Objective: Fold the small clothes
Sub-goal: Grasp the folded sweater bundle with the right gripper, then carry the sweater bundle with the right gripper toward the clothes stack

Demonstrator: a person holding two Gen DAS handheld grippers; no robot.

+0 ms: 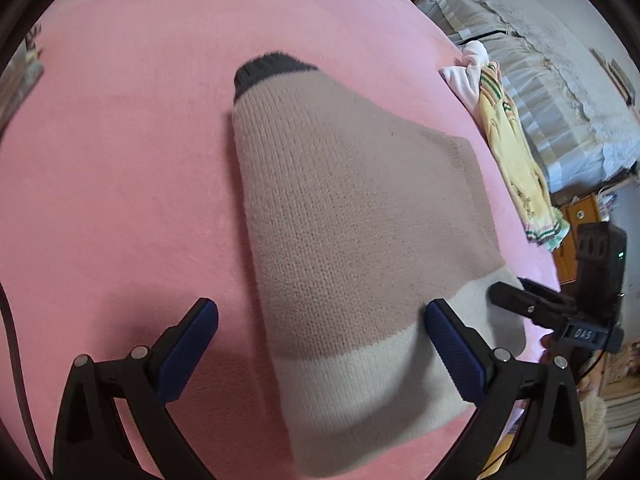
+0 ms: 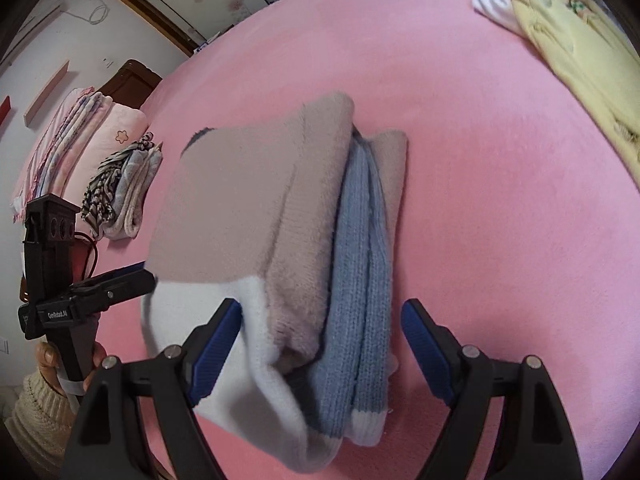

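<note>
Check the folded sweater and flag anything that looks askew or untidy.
The folded sweater is not squared up: in the right wrist view a blue sleeve spills out of the right side of the fold, its white cuff sticking past the hem. Both the left tongs and right tongs are open, gripping nothing.

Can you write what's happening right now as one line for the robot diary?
step: folding | item: folded sweater on pink blanket | left gripper: jaws open | right gripper: jaws open | waiting: yellow garment

sweater's (image 2: 256, 208) underside and inner folds hidden; yellow garment (image 2: 580, 52) cropped
</note>
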